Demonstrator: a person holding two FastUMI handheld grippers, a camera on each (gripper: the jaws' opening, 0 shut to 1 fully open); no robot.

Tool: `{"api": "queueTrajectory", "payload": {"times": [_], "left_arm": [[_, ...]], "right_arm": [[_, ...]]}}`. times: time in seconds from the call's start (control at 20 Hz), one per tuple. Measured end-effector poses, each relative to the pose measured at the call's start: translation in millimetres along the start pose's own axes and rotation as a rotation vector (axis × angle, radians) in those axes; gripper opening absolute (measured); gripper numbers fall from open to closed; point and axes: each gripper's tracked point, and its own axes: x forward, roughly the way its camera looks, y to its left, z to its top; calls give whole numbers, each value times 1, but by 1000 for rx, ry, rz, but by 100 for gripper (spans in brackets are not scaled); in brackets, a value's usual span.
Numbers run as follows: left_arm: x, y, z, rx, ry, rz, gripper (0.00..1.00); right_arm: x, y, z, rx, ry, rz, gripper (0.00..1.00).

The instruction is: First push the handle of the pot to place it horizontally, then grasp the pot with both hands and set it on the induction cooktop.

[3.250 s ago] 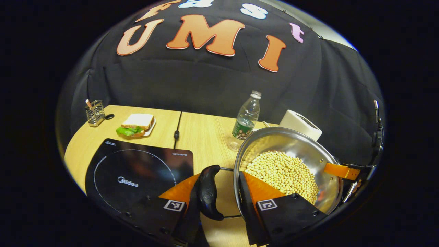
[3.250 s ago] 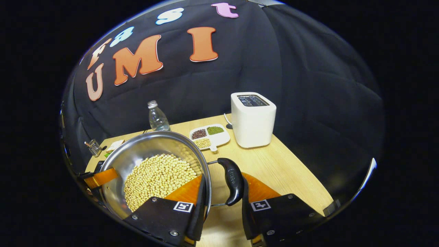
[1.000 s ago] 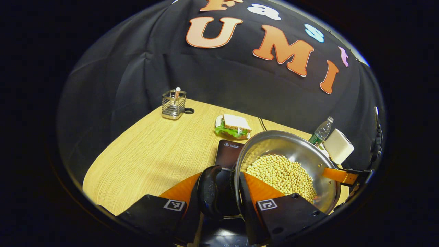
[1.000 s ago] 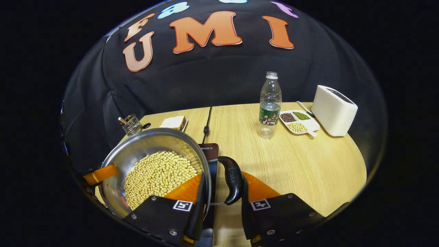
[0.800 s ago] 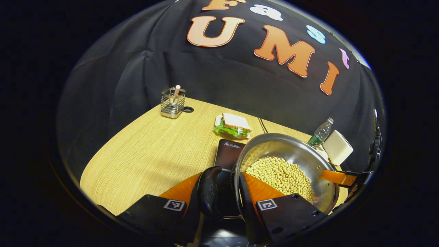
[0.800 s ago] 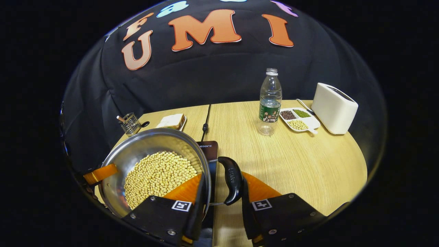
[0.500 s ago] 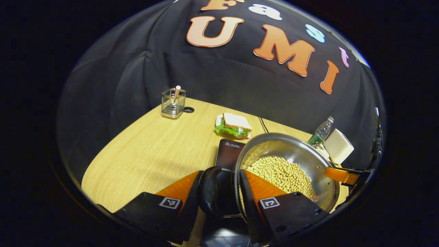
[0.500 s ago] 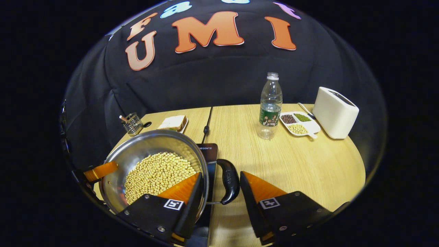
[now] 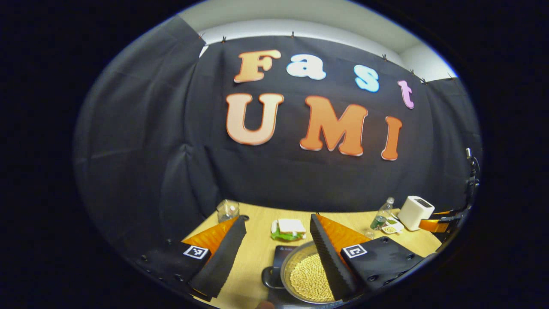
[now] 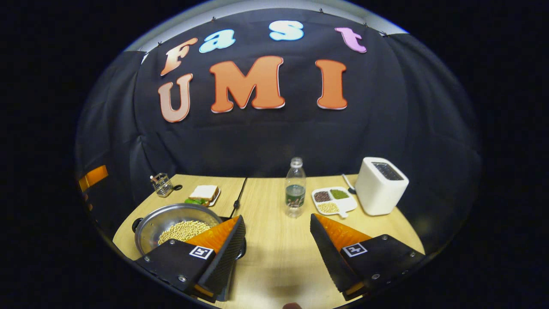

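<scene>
Steel pot (image 10: pixel 171 221) of beans set on the induction cooktop (image 9: pixel 281 252), low between the left hand-held gripper (image 9: pixel 274 253) fingers, left of the right hand-held gripper (image 10: pixel 274 246); both spread wide, gripping nothing.

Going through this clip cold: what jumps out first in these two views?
The steel pot heaped with pale beans sits on the dark induction cooktop, low in both views. Both grippers, left gripper and right gripper, hang open above it. A white toaster stands at the table's far right.
</scene>
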Motion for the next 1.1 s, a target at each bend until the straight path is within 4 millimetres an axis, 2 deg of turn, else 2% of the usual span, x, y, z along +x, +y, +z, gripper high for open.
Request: {"api": "queueTrajectory", "payload": {"times": [0.1,0.15,0.3,0.4,0.55,0.7,0.8,0.9,1.1], "left_arm": [[-23,5,41,-1,-71,14,96],[-32,3,58,-18,-95,6,99],[-62,6,98,-41,-131,-31,96],[-77,20,126,-36,-157,-24,97],[-101,55,160,28,-216,72,96],[-121,58,177,17,-235,81,99],[-130,70,194,25,-270,107,96],[-135,76,200,52,-290,135,99],[-137,67,201,65,-291,126,97]], "right_arm": [[-24,-23,33,0,-71,-24,93],[-34,-35,46,-3,-99,-37,94],[-68,-66,77,-25,-168,-81,94],[-90,-79,93,-27,-197,-84,93],[-117,-96,116,-25,-235,-77,93],[-141,-115,141,-21,-288,-97,93],[-151,-130,152,-35,-320,-136,93],[-162,-137,155,-43,-335,-157,93],[-178,-151,164,-31,-364,-196,93]]}}
